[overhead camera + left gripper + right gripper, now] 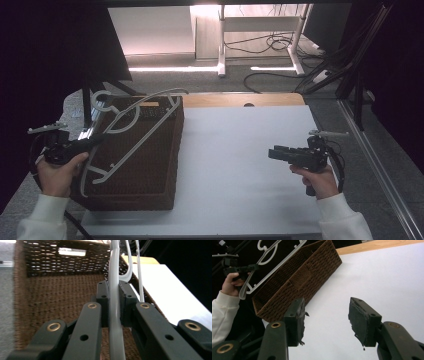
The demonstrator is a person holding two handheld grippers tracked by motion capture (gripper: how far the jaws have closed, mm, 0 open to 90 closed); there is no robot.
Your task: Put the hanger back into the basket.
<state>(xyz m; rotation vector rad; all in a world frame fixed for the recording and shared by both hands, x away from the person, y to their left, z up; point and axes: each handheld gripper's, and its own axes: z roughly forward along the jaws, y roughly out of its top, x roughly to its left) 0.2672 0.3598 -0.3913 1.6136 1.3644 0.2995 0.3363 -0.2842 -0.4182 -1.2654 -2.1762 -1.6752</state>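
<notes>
A pale grey clothes hanger hangs slanted over a brown wicker basket at the left of the white table. My left gripper is shut on the hanger's lower bar. In the left gripper view the jaws of my left gripper clamp the hanger's bar above the basket's woven floor. My right gripper hovers over the table's right side, open and with nothing in it. In the right gripper view, my right gripper has worn pads and faces the basket, the hanger and the left gripper.
A wooden strip runs along the table's far edge. Beyond it stand white desk legs and loose cables on the floor. A dark panel rises at the back left, and a metal rail runs down the right side.
</notes>
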